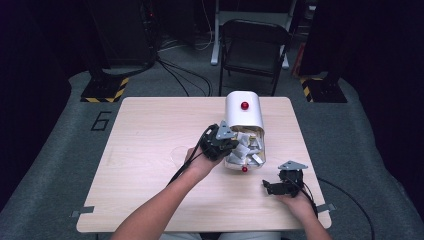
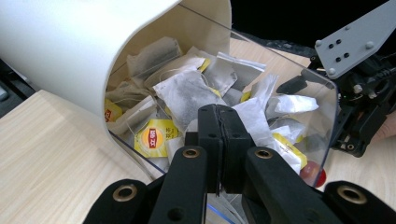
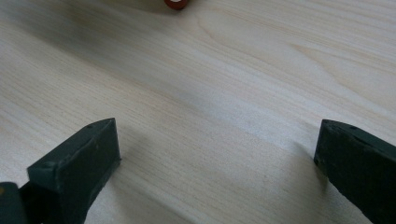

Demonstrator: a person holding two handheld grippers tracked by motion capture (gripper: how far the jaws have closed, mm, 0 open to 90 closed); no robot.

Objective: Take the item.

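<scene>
tea bags (image 2: pixel 187 93) fill a white container (image 1: pixel 243 116) that lies on its side near the middle of the wooden table (image 1: pixel 150 150), its clear lid (image 2: pixel 299 93) hanging open toward the person. the bags are heaped inside, grey paper pouches with yellow tags (image 2: pixel 154 136) on strings. the left gripper (image 2: pixel 219 122) reaches into the opening, and in the left gripper view its jaws are pressed together right at the pile; whether a bag or a string is pinched between them cannot be told. in the high view the left gripper (image 1: pixel 218 141) sits at the container's left edge, held by the left hand (image 1: pixel 200 162). a red knob (image 1: pixel 244 105) marks the container's top and another (image 1: pixel 244 169) its lid. the right gripper (image 1: pixel 280 186) rests low over bare wood to the right of the container, well clear of the bags, its jaws standing wide apart with nothing between them.
</scene>
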